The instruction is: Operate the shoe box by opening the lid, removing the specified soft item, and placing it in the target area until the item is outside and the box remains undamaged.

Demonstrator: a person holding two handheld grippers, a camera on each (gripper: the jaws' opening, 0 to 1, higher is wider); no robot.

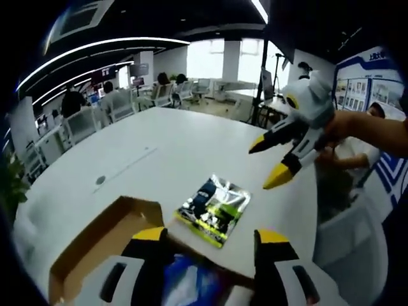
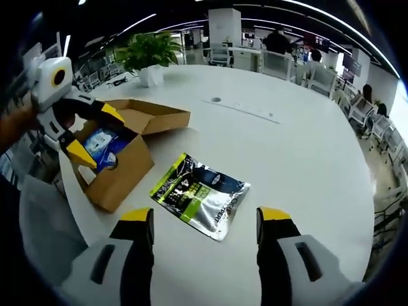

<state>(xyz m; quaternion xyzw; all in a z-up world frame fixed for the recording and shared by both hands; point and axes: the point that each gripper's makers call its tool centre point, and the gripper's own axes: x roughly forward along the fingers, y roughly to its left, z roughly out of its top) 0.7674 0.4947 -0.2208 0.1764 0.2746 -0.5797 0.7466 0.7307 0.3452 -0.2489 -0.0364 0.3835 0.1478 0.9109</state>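
Note:
An open cardboard shoe box (image 2: pixel 124 172) stands at the white table's near-left edge, its lid flap (image 2: pixel 156 116) folded back. Inside lies a blue and white soft item (image 2: pixel 102 145). My left gripper (image 2: pixel 95 134) hovers open over the box, its yellow tips on either side of that item; in the left gripper view the same gripper (image 1: pixel 210 237) looks down on the blue item (image 1: pixel 185 280) and the box (image 1: pixel 105 239). A silver and green foil packet (image 2: pixel 199 194) lies flat on the table beside the box, just ahead of my open right gripper (image 2: pixel 205 217). The packet (image 1: pixel 213 209) sits below the raised right gripper (image 1: pixel 266 164).
The round white table (image 2: pixel 287 140) stretches wide beyond the packet. A potted plant (image 2: pixel 146 54) stands at its far edge. White chairs (image 1: pixel 83 124) and seated people ring the room. A person's hand (image 1: pixel 357 127) holds the right gripper.

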